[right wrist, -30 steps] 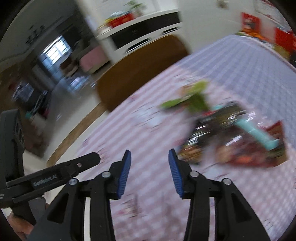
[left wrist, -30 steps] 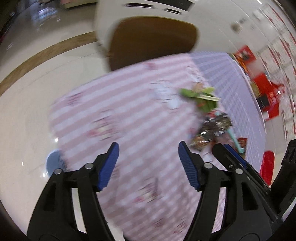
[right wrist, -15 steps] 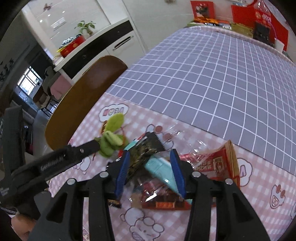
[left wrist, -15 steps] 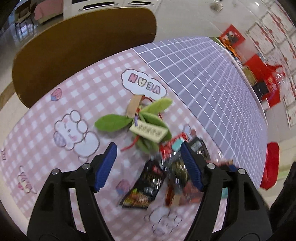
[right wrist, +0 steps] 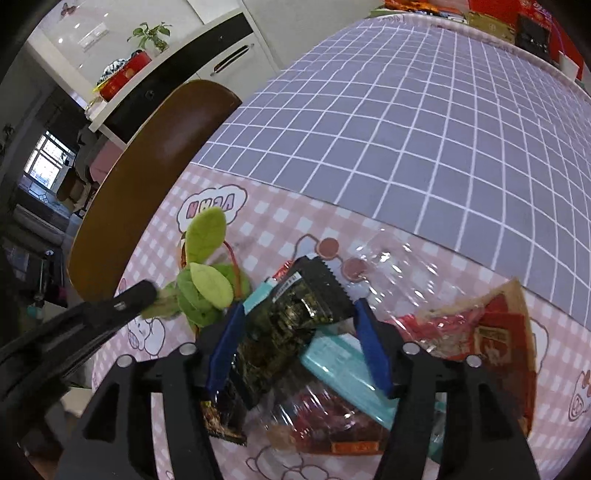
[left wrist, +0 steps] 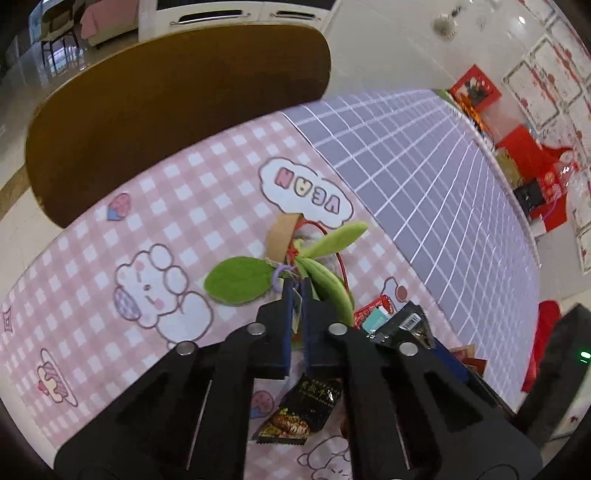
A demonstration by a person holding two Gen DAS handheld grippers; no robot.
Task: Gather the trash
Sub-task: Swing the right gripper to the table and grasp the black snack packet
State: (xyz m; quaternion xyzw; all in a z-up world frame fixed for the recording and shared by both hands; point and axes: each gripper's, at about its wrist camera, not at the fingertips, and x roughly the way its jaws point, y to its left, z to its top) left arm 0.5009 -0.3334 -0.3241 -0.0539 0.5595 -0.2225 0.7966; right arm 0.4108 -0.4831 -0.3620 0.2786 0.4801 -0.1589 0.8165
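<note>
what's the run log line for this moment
left gripper: shut on leaf toy tag | right gripper: jaws opening around black wrapper | trash on table

— Where is this?
— A home dining room: pink-checked cartoon cloth on the tabletop (left wrist: 177,199), a rounded brown wooden chair back (left wrist: 173,99), white cabinets with black drawer fronts (right wrist: 207,48), a potted green plant (right wrist: 151,35).

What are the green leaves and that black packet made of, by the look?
Leaves: probably felt or plush fabric, matte and fuzzy, with padded stitched edges. Black packet: likely glossy plastic or foil film, with a serrated end, crinkles and glare; it lies between the right hand-held gripper's opening jaws.
</note>
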